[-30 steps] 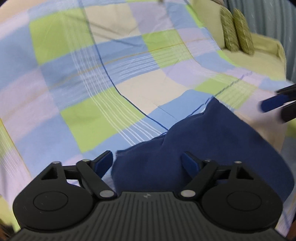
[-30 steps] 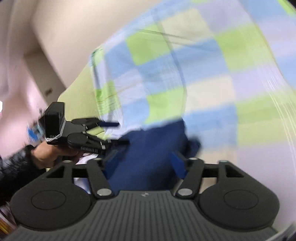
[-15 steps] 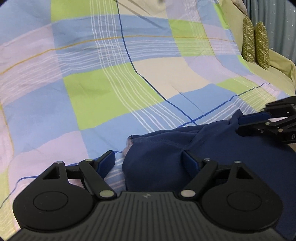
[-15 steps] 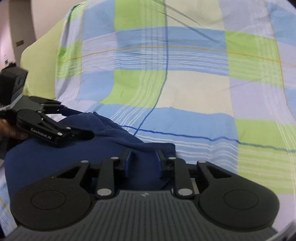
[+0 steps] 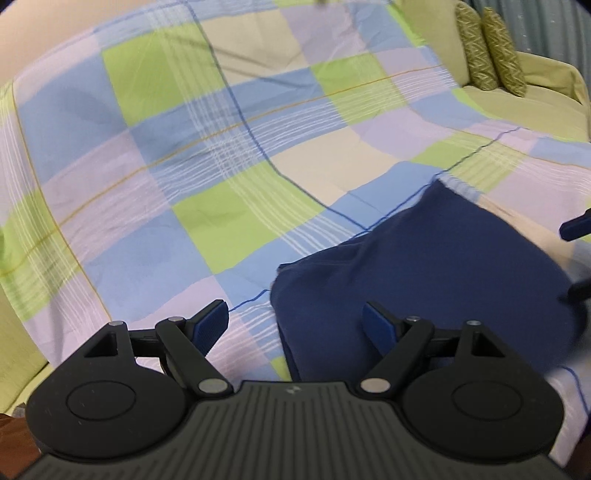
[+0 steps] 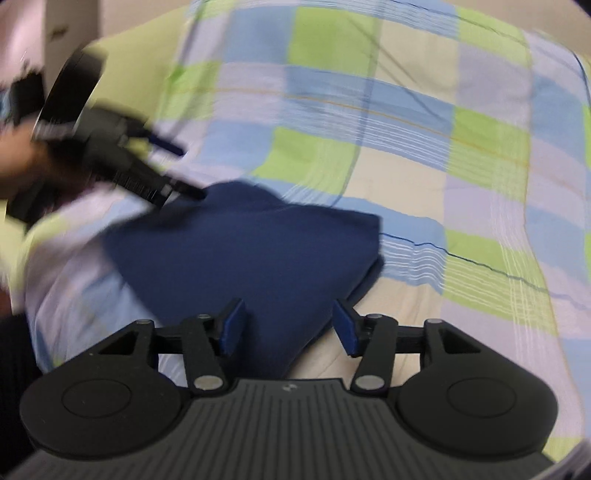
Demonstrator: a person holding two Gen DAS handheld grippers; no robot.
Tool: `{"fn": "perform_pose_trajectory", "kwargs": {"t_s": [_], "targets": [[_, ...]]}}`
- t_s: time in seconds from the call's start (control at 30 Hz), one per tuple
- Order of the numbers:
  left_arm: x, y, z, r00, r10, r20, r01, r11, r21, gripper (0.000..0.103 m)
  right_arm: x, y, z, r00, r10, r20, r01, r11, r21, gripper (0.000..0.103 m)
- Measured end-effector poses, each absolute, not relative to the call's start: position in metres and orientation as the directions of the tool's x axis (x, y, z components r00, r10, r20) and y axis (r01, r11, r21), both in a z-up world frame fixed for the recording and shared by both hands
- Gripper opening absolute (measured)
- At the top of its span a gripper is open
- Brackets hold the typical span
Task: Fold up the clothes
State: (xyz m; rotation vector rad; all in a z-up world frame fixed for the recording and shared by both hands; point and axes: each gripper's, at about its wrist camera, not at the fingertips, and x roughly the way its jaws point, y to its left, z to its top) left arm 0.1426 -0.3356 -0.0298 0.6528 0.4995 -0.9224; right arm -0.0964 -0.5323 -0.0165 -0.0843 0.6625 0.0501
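A dark blue garment [image 5: 424,273] lies folded in a flat block on the checked sheet [image 5: 221,147]; it also shows in the right wrist view [image 6: 251,258]. My left gripper [image 5: 295,325] is open and empty, hovering over the garment's left edge. My right gripper [image 6: 288,325] is open and empty, above the garment's near corner. In the right wrist view the left gripper [image 6: 177,170] is a blurred shape at the garment's far left corner. One blue finger of the right gripper [image 5: 576,227] shows at the right edge of the left wrist view.
The checked sheet of blue, green, lilac and cream squares covers a yellow-green sofa [image 5: 528,103]. Two patterned green cushions [image 5: 491,48] stand at the sofa's far right. A pale wall [image 6: 74,22] is behind on the left.
The right gripper, half shut on a garment fold half a second ago, has opened and let go. Both grippers have drawn back from the garment, which now lies flatter.
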Motion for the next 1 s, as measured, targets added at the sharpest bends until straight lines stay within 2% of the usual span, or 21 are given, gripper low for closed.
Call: {"fn": "perform_pose_trajectory", "kwargs": {"t_s": [0.13,0.3,0.4,0.57,0.63,0.73,0.87,0.9,0.93,0.97,1.0], "targets": [[0.123,-0.329,-0.028,0.515,-0.568,-0.642,0.854,0.409,0.323,0.083,-0.108,-0.508,-0.016,0.784,0.005,-0.62,-0.136,0.977,-0.164,0.056],[0.1,-0.321,-0.035,0.505,-0.574,-0.645,0.863,0.331,0.381,0.083,-0.112,-0.482,-0.02,0.797,-0.044,-0.603,-0.196,0.924,-0.327,0.056],[0.066,-0.305,-0.05,0.422,-0.657,-0.625,0.874,0.109,0.474,0.083,-0.107,-0.468,-0.029,0.799,-0.104,-0.592,-0.225,0.861,-0.455,0.056],[0.042,-0.309,-0.093,0.447,-0.628,-0.637,0.751,-0.123,0.648,0.084,-0.09,-0.446,-0.053,0.784,-0.168,-0.598,-0.318,0.718,-0.619,0.056],[0.037,-0.308,-0.101,0.465,-0.608,-0.644,0.705,-0.186,0.685,0.078,-0.085,-0.438,-0.063,0.779,-0.19,-0.598,-0.355,0.652,-0.67,0.057],[0.04,-0.297,-0.102,0.471,-0.614,-0.633,0.674,-0.213,0.708,0.08,-0.09,-0.426,-0.065,0.745,-0.198,-0.637,-0.441,0.571,-0.693,0.057],[0.049,-0.308,-0.12,0.492,-0.628,-0.603,0.601,-0.255,0.757,0.081,-0.085,-0.429,-0.086,0.744,-0.24,-0.624,-0.469,0.477,-0.743,0.06],[0.049,-0.311,-0.123,0.493,-0.628,-0.602,0.596,-0.26,0.76,0.077,-0.081,-0.429,-0.092,0.753,-0.246,-0.61,-0.468,0.451,-0.76,0.063],[0.05,-0.314,-0.126,0.493,-0.627,-0.603,0.592,-0.265,0.761,0.067,-0.076,-0.429,-0.099,0.763,-0.252,-0.596,-0.466,0.425,-0.776,0.063],[0.05,-0.316,-0.126,0.492,-0.622,-0.609,0.595,-0.27,0.757,0.064,-0.07,-0.43,-0.1,0.764,-0.25,-0.595,-0.46,0.436,-0.773,0.058],[0.05,-0.316,-0.127,0.49,-0.617,-0.616,0.599,-0.274,0.752,0.058,-0.067,-0.432,-0.097,0.76,-0.245,-0.602,-0.456,0.458,-0.763,0.046]]}}
